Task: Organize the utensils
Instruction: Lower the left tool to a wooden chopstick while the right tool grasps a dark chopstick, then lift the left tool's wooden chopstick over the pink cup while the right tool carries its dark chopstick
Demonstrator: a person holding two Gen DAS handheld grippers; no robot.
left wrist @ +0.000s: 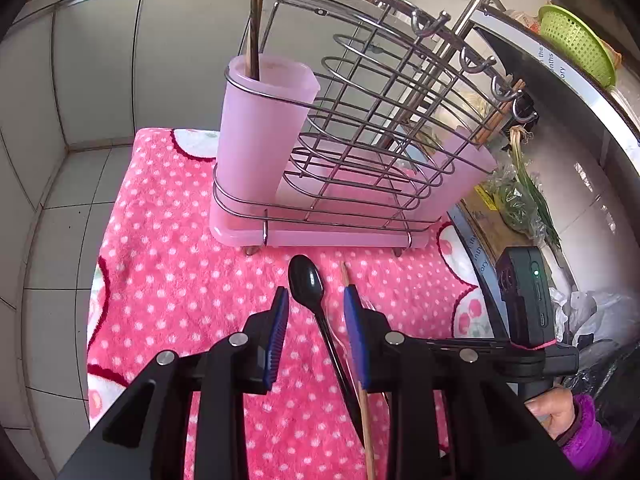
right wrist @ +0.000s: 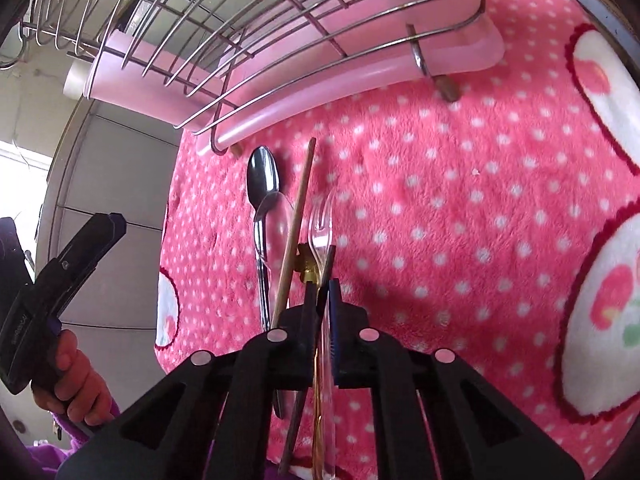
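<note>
A black spoon and a wooden chopstick lie on the pink dotted cloth in front of a wire rack with a pink cup that holds two chopsticks. My left gripper is open, its jaws on either side of the spoon handle. In the right wrist view the black spoon, a clear spoon, a wooden chopstick, a clear fork and a gold utensil lie together. My right gripper is shut on a dark chopstick.
The rack's pink drip tray sits close ahead in the right wrist view. The left gripper's body is at the left there. Tiled walls stand at the left. A green basket and greens are at the right.
</note>
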